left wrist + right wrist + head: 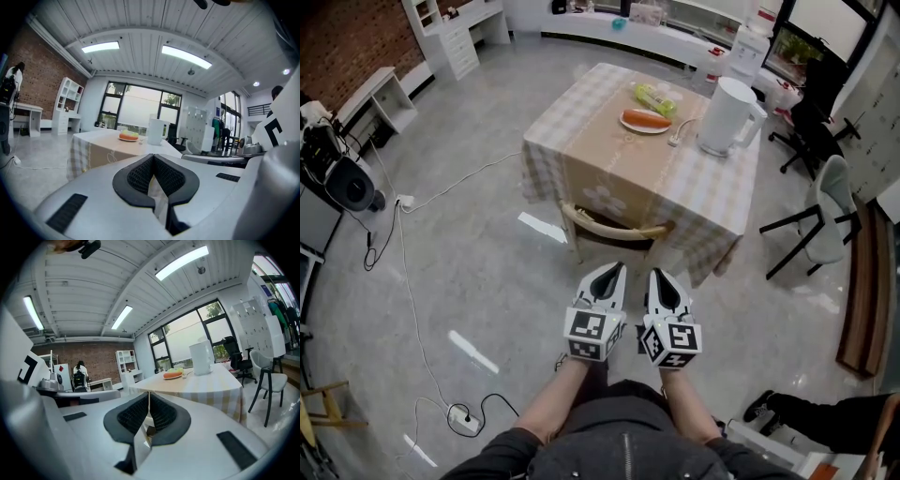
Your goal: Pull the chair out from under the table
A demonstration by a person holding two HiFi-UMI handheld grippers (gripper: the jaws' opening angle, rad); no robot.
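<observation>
The wooden chair (614, 226) is tucked under the table (581, 173), and only its curved backrest shows at the near edge of the checked cloth. My left gripper (611, 269) and right gripper (662, 275) hover side by side just short of that backrest, both shut and empty. In the left gripper view the left gripper (153, 157) points toward the table (93, 146), its jaws pressed together. In the right gripper view the right gripper (149, 394) does the same toward the table (213, 380). The chair is hidden behind the jaws in both gripper views.
On the table stand a white kettle (727, 115) and a plate with a carrot (645, 121). A grey chair (825, 214) and a black office chair (811, 117) are at the right. Cables and a power strip (467, 420) lie on the floor at the left.
</observation>
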